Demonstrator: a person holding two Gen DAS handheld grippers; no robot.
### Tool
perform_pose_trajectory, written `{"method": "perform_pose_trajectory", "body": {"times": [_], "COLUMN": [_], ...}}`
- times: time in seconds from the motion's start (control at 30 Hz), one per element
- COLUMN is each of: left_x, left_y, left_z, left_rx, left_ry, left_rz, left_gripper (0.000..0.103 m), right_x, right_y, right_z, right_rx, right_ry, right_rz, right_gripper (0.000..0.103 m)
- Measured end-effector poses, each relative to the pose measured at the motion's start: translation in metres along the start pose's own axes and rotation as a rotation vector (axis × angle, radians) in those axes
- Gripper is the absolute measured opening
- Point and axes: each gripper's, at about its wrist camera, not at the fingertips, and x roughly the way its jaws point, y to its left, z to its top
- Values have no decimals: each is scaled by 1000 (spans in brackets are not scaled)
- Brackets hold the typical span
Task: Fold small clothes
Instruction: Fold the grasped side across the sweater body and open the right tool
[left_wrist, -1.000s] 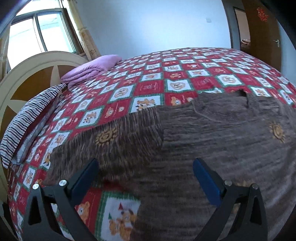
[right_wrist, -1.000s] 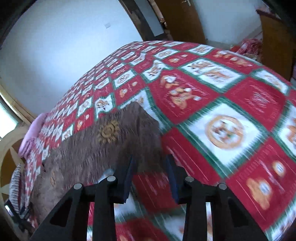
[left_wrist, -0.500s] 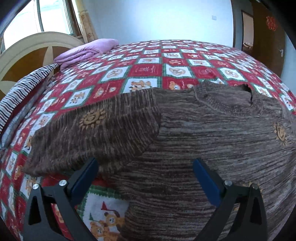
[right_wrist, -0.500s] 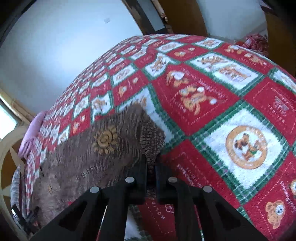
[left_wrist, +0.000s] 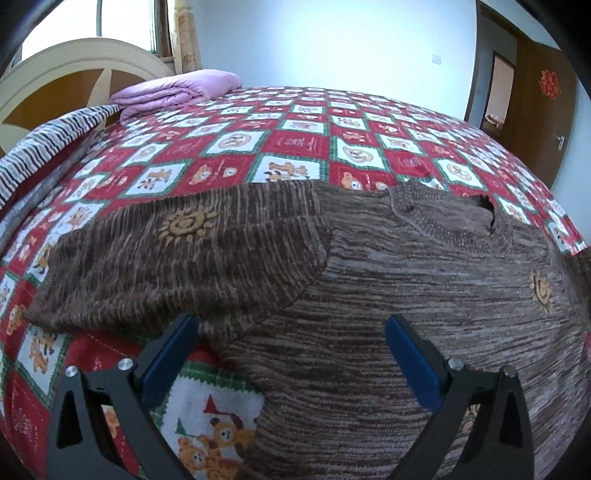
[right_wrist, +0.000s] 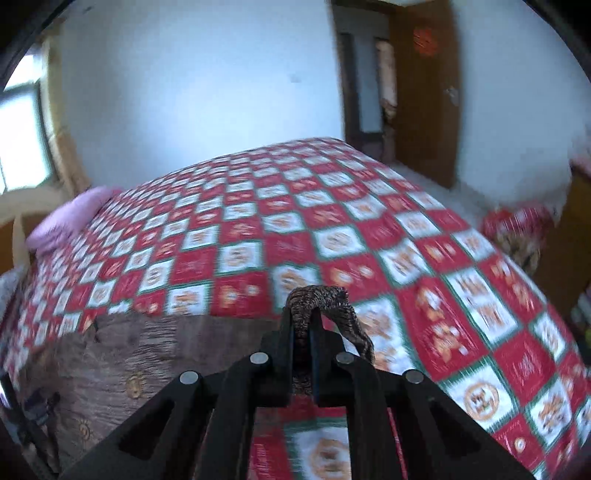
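Now we pinch the brown knitted sweater's (left_wrist: 369, 295) sleeve (right_wrist: 317, 299) in our right claw (right_wrist: 303, 332) above the sweater, our left claw (left_wrist: 288, 354) gaping over its body.

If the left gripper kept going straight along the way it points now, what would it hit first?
Most likely the brown sweater spread on the bed: the open left gripper points down at its body, just beside the folded sleeve. Depth is unclear.
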Motion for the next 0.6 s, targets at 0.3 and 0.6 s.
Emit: {"method": "perform_pose_trajectory", "body": {"times": [0.3, 0.6], "left_x": [2, 6], "left_y": [6, 9], "left_z": [-3, -5], "left_rx": [-31, -38], "left_ry": [11, 35], "left_rz": [-39, -49], "left_gripper": [103, 103], "right_x": [4, 74], "right_y": [135, 239], "right_z": [-14, -91], "right_rx": [-254, -248], "right_ry": [18, 281], "right_rz": [115, 443], "right_gripper": [6, 33]}}
